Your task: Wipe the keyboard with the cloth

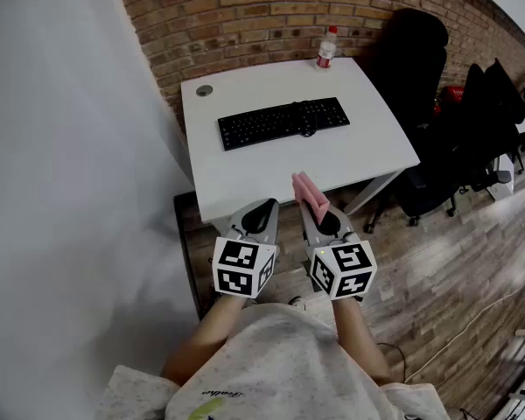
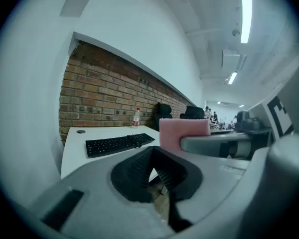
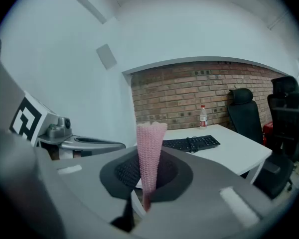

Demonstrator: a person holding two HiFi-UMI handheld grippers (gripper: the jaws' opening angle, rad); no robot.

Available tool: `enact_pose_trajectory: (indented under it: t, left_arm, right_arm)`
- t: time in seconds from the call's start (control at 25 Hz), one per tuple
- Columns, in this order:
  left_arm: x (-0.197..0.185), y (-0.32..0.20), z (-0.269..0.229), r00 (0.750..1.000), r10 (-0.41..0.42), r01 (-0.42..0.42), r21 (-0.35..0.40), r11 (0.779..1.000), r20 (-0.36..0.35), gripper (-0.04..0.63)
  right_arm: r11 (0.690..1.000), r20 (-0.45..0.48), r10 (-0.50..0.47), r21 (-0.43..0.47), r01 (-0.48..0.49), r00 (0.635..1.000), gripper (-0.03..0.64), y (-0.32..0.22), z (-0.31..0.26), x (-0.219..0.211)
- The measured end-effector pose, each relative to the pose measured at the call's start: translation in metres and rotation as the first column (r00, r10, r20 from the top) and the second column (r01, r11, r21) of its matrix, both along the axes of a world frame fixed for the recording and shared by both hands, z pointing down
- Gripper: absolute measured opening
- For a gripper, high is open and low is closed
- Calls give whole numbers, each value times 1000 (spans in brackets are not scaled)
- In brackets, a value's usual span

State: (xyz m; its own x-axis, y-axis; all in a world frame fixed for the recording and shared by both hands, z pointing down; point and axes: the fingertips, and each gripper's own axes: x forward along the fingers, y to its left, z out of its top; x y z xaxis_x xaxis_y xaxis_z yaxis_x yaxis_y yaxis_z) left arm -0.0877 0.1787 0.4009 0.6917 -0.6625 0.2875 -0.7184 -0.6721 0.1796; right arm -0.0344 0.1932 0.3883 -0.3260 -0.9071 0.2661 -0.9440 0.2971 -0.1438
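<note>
A black keyboard [image 1: 283,122] [image 2: 118,144] [image 3: 192,143] lies across the middle of a white table [image 1: 245,169]. My right gripper [image 1: 320,214] [image 3: 147,185] is shut on a folded pink cloth [image 1: 308,191] [image 3: 150,151] [image 2: 183,131], which sticks up out of its jaws. It hovers at the table's near edge, short of the keyboard. Beside it on the left, my left gripper [image 1: 264,210] [image 2: 157,172] is shut with nothing in it. Both are held low in front of the person's body.
A plastic bottle with a red cap [image 1: 326,49] [image 2: 136,117] [image 3: 203,116] stands at the table's far edge by the brick wall. A round cable port [image 1: 204,90] is at the far left corner. Black office chairs [image 1: 420,59] stand right of the table; a white wall runs along the left.
</note>
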Motion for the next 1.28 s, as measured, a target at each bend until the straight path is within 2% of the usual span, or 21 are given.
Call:
enact_pose_trajectory:
  t: [0.64,0.96,1.28]
  left_arm:
    - [-46,-31,6,1000,-10,10,-38,999,-16,-9]
    - [-68,-59,18,999,-44,42,-55,998,-28,-9]
    - [-70,-99,38,994,-108,107,-57,993,-12,-10]
  right_arm:
    - [999,8,-24,-48,25,1000,23,-27,6,-53]
    - [997,13,-51,-64,52,999,23,-54,15,-74]
    - [988,42,-136,-64,139,990,23,-102,34,-77]
